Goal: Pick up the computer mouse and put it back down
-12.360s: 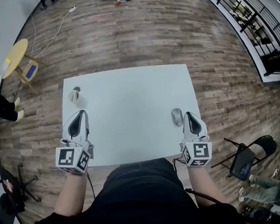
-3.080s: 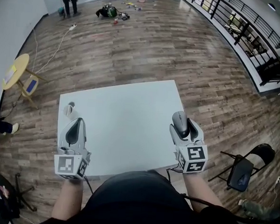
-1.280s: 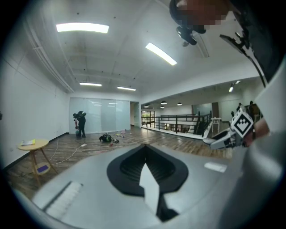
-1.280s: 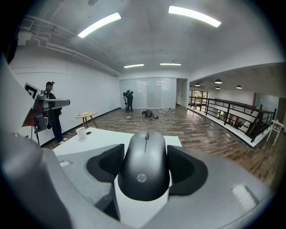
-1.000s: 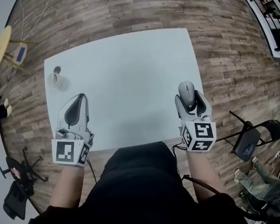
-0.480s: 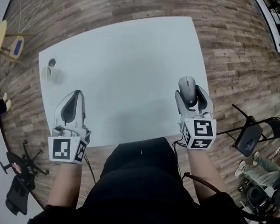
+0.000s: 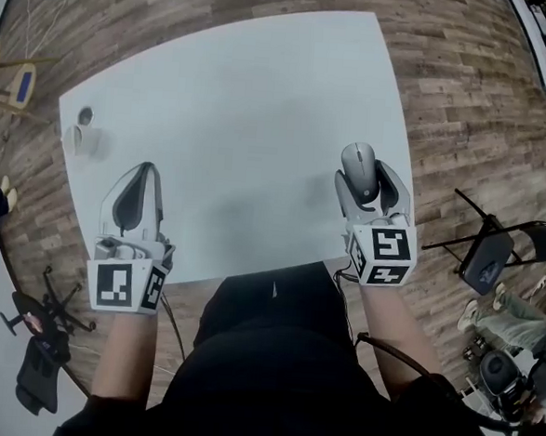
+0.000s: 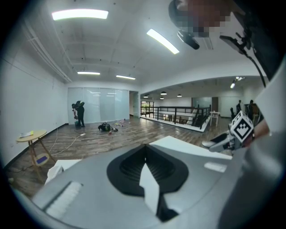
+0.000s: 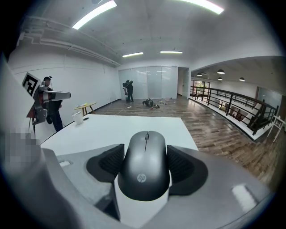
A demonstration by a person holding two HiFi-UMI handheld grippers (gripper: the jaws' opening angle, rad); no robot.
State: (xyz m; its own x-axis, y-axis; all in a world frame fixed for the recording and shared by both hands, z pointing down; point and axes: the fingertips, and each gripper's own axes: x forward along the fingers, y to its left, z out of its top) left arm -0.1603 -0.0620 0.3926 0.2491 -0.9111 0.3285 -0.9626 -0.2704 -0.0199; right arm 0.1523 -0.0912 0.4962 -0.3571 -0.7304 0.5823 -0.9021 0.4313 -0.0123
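A dark grey computer mouse [image 7: 358, 160] [image 9: 145, 165] sits between the jaws of my right gripper [image 7: 365, 172] [image 9: 145, 152], whose ribbed pads press on both its sides. It is over the white table [image 7: 245, 89] near the right edge. Whether it touches the tabletop I cannot tell. My left gripper [image 7: 146, 168] [image 8: 144, 146] is over the table's front left part. Its jaws meet at the tip and hold nothing.
A white cup [image 7: 78, 139] [image 9: 78, 117] and a small dark round thing [image 7: 85, 114] stand at the table's left edge. A black folding chair [image 7: 489, 255] is on the wooden floor to the right. A small round yellow table [image 8: 31, 134] and a person [image 9: 128, 91] are far off.
Both grippers have sunk a little toward the table, the mouse staying in the right one's jaws. The head view has tilted further down.
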